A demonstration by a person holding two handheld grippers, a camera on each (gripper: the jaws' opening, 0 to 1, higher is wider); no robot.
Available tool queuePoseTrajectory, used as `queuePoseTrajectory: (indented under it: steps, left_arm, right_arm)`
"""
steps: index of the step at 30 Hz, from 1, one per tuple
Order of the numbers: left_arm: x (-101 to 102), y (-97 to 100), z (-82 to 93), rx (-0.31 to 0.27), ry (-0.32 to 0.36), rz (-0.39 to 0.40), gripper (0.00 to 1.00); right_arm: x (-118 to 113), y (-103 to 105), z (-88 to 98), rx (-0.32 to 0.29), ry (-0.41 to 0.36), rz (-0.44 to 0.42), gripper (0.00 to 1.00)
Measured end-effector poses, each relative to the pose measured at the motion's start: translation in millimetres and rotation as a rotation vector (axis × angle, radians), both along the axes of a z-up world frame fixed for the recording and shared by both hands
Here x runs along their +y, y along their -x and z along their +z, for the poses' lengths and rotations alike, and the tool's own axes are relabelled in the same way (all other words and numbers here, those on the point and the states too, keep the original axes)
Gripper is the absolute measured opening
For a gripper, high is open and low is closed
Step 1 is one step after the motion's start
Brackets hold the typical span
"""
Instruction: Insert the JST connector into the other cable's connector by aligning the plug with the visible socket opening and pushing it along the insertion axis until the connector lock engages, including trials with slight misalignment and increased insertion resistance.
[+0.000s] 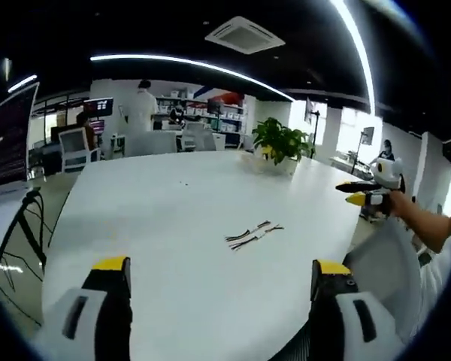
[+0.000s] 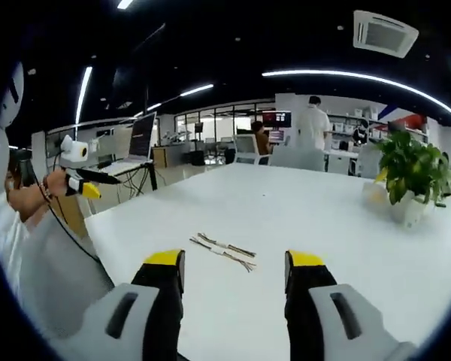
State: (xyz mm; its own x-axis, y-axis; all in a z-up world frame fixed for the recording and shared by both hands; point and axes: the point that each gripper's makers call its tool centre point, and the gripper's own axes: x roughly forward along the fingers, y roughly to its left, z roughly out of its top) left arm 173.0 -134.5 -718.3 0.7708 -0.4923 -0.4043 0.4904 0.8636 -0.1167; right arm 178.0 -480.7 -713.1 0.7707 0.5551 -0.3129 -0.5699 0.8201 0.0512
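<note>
Approach step, nothing grasped: left claw (image 1: 219, 274) and right claw (image 2: 234, 265) both gape wide and empty above the tabletop (image 1: 173, 218), the two cables (image 1: 253, 234) lying side by side ahead; next, each claw takes one connector.

Both tools, left (image 1: 219, 282) and right (image 2: 234, 272), jaws apart, empty.
</note>
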Motion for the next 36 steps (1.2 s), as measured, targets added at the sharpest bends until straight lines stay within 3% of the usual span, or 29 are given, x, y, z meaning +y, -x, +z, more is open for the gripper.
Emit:
queuePoseTrajectory:
  steps: [3, 4, 15, 29, 36]
  left_arm:
    - [0.6, 11.0, -11.8, 0.035, 0.004, -0.002, 0.99]
    - [0.2, 17.1, -19.6, 0.070, 0.004, -0.004, 0.99]
    - [-25.5, 44.7, -57.1, 0.208, 0.029, -0.070, 0.99]
    - [-52.8, 53.2, -69.0, 0.245, 0.047, -0.125, 0.98]
    - [-50.5, 53.7, -71.4, 0.239, 0.035, -0.119, 0.98]
  right_arm:
    - [-0.6, 9.7, -15.8, 0.055, 0.011, 0.002, 0.54]
    - [0.8, 13.6, -22.7, 0.079, 0.028, 0.013, 0.55]
    - [14.4, 28.8, -51.9, 0.158, 0.089, 0.068, 0.56]
    - [7.4, 34.8, -64.8, 0.216, 0.091, 0.060, 0.56]
    - [8.3, 34.3, -65.4, 0.226, 0.070, 0.060, 0.56]
